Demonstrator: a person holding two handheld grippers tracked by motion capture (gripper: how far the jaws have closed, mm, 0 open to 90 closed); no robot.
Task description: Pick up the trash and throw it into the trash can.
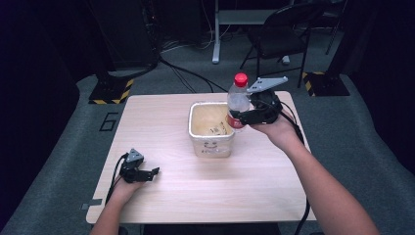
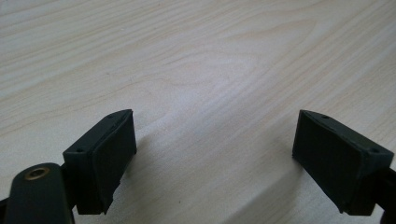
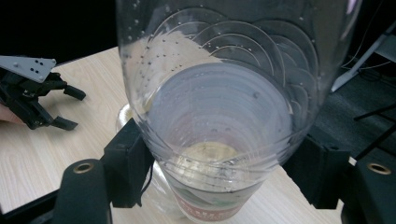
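Observation:
A clear plastic bottle (image 1: 238, 100) with a red cap and red label is held upright above the right rim of a cream-coloured tub (image 1: 210, 128). My right gripper (image 1: 242, 117) is shut on the bottle's lower body; in the right gripper view the bottle (image 3: 219, 107) sits between both jaws, with water drops inside. My left gripper (image 1: 152, 173) rests on the table near the front left, open, with nothing between its fingers (image 2: 105, 158). The left gripper (image 3: 65, 108) also appears far off in the right gripper view.
The tub stands in the middle of a light wooden table (image 1: 171, 196) and has a small face drawn on its front. Behind the table are a black chair (image 1: 284, 34), floor cables and yellow-black striped stand bases (image 1: 111, 90).

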